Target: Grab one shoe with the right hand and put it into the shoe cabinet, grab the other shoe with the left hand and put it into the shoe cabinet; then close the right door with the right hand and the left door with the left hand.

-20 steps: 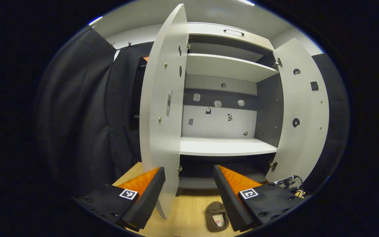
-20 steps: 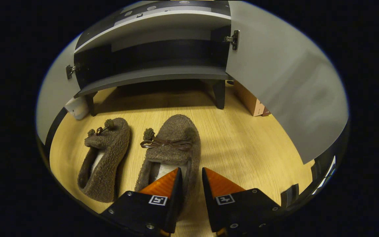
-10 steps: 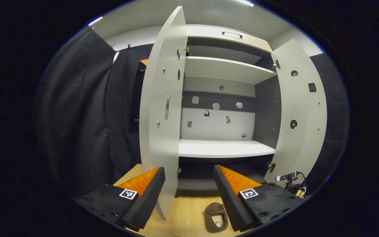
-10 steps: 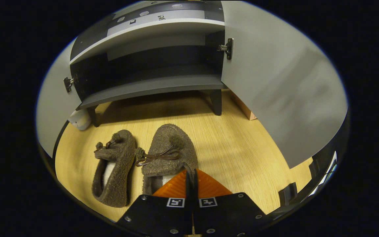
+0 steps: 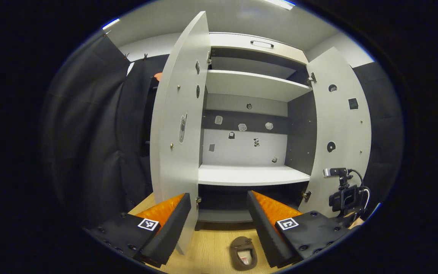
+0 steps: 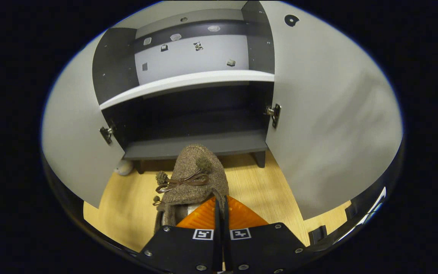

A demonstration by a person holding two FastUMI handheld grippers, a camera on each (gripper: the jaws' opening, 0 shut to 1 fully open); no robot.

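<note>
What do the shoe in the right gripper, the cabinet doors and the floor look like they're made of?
Shoe: fuzzy brown fleece or boucle-like fabric with a nubby pile, plus a smooth brown bow, perhaps ribbon or faux leather. Cabinet doors: matte pale grey board, probably laminated, flat with metal hinges. Floor: light wood-grain surface, likely laminate or vinyl.

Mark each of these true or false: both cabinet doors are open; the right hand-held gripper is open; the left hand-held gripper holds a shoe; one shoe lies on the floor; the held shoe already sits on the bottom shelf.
1. Both cabinet doors are open. True: the left door and right door stand wide.
2. The right hand-held gripper is open. False: it is shut on the held shoe.
3. The left hand-held gripper holds a shoe. False: it is open and holds nothing.
4. One shoe lies on the floor. True: the floor shoe lies on the floor.
5. The held shoe sits on the bottom shelf. False: it is in front of it.
</note>
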